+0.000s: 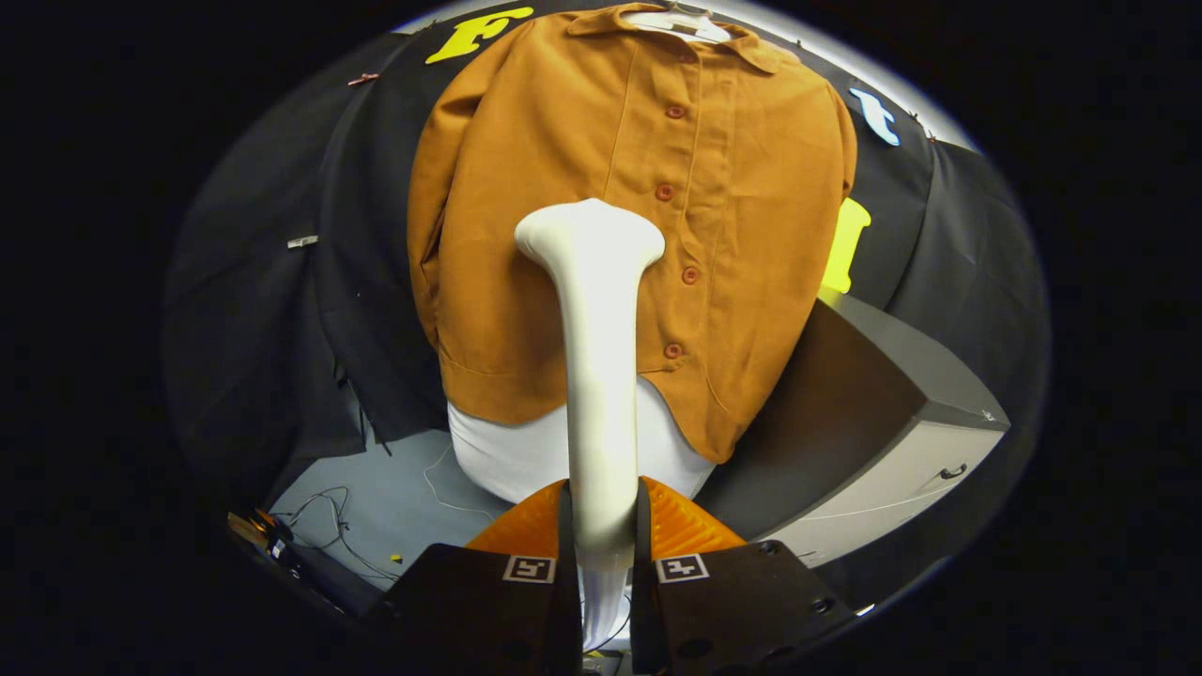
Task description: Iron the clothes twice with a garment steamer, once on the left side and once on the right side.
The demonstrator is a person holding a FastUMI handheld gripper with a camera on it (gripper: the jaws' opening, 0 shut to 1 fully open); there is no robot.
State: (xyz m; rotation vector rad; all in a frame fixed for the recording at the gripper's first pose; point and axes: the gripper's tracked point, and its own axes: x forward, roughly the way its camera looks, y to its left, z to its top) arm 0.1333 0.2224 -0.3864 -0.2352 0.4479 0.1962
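Note:
A mustard-brown button-up shirt (601, 169) hangs on a white hanger (678, 23) against the booth wall, over a white layer (512, 451) that shows below its hem. My gripper (602, 512) is shut on the white garment steamer (597, 376), both orange fingers (526, 521) pressing its handle. The steamer rises straight ahead of the fingers. Its flared head (590, 235) is in front of the shirt's middle, just left of the button row (669, 192). Whether the head touches the cloth I cannot tell.
A grey cabinet (892, 413) with a dark slanted side stands to the right of the shirt, close to its hem. Loose cables (324, 512) lie on the grey floor at the lower left. Black cloth walls surround the shirt.

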